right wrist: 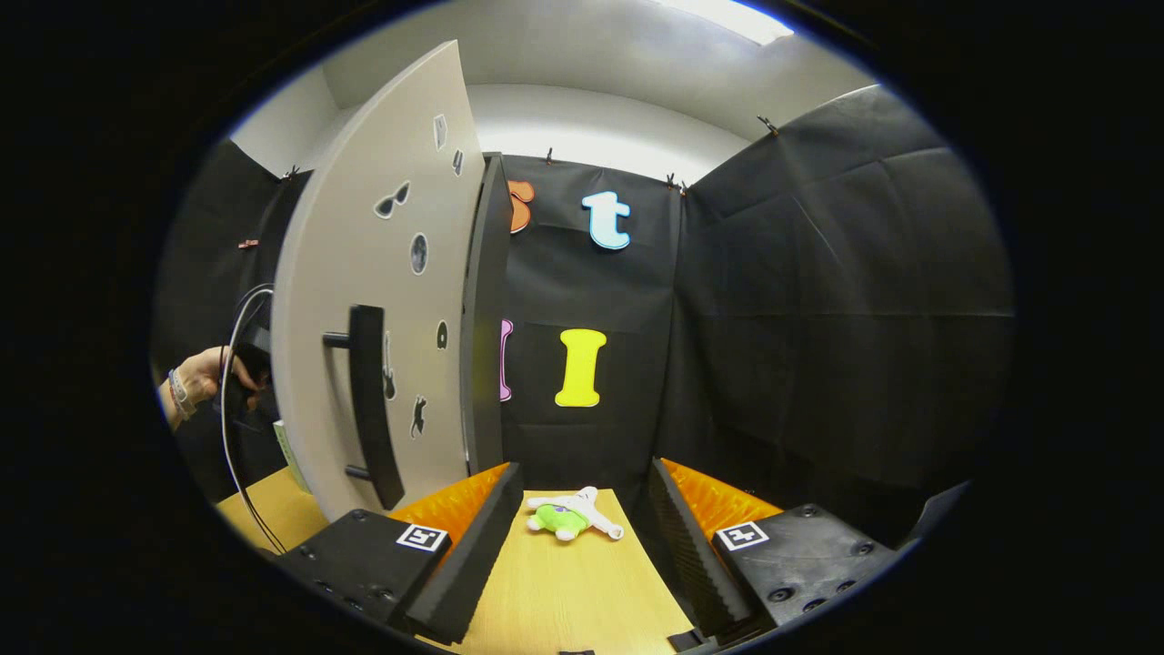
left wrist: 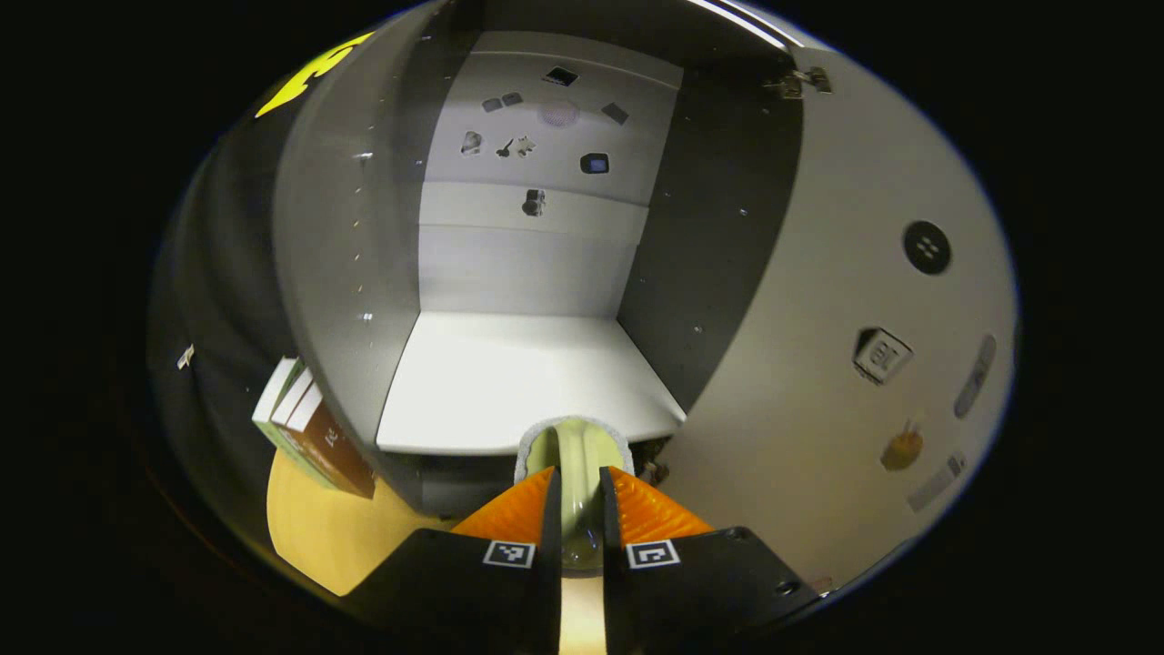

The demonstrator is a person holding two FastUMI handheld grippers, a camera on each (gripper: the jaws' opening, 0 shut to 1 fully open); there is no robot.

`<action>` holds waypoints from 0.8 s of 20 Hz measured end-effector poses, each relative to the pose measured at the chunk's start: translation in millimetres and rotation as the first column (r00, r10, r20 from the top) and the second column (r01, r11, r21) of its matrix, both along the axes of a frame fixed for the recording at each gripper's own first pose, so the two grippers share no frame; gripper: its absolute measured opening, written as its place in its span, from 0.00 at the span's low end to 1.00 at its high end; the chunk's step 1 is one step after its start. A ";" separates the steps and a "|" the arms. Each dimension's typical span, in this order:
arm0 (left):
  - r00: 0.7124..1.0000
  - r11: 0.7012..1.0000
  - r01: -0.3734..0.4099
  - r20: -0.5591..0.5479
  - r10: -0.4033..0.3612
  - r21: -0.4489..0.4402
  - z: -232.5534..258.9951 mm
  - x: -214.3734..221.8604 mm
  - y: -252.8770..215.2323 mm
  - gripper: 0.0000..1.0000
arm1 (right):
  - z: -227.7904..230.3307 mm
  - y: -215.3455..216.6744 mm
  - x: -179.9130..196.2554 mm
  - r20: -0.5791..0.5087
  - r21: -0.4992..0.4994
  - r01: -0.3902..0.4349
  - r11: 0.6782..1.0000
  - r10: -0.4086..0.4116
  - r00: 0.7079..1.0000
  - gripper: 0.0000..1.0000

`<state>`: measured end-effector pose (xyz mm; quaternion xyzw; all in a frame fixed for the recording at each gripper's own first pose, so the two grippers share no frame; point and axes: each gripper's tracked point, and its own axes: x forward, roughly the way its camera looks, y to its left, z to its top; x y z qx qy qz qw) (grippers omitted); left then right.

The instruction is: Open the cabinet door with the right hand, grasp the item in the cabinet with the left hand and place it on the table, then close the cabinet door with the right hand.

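Note:
In the left gripper view, my left gripper (left wrist: 576, 482) is shut on a pale green item with a rounded, light-rimmed end (left wrist: 575, 444), held just in front of the cabinet's lower edge. Behind it the cabinet (left wrist: 346, 236) stands open, and its white shelf (left wrist: 509, 382) is bare. The open door (left wrist: 818, 364) swings out to the right. In the right gripper view, the door (right wrist: 364, 264) and its black bar handle (right wrist: 368, 400) stand to the left of my right gripper (right wrist: 584, 478), which is open and holds nothing.
A small green and white plush toy (right wrist: 568, 518) lies on the wooden table (right wrist: 564, 591) ahead of the right gripper. A few books (left wrist: 305, 428) lean beside the cabinet's left wall. A hand (right wrist: 195, 382) with cables shows beyond the door's edge.

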<state>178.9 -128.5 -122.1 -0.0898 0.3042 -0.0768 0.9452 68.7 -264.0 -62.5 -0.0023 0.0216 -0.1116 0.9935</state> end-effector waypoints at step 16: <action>0.992 0.998 -0.067 -0.106 0.066 -0.002 -168.8 -157.6 -28.3 0.23 | 8.4 44.2 -81.0 0.040 0.127 0.009 0.992 -0.014 0.999 0.92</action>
